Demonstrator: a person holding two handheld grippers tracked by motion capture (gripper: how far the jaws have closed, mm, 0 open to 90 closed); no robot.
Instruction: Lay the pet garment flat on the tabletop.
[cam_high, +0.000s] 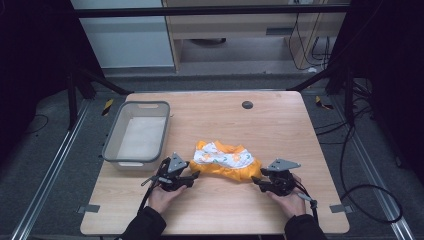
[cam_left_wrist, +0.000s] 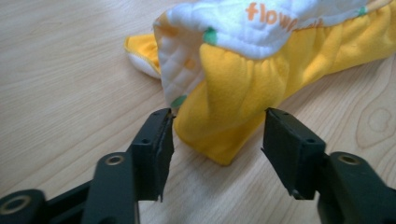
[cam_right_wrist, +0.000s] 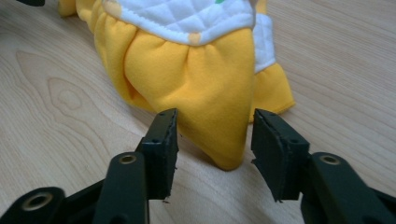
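Left tongs (cam_left_wrist: 217, 133): jaws wide, a yellow corner of the garment (cam_left_wrist: 243, 88) between them, not gripped
Right tongs (cam_right_wrist: 212, 135): jaws wide, the other yellow corner between them
Garment: crumpled on surface (cam_high: 280, 120), spanning both tongs
Bin (cam_high: 112, 142): grey, just beyond left tongs

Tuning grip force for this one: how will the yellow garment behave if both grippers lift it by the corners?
Likely floppy: the yellow garment lies crumpled and gathered, so its middle should sag between the left gripper and right gripper. Probably light, being soft fleece-like fabric. It looks plush rather than slick, so open jaws closing on a corner should hold.
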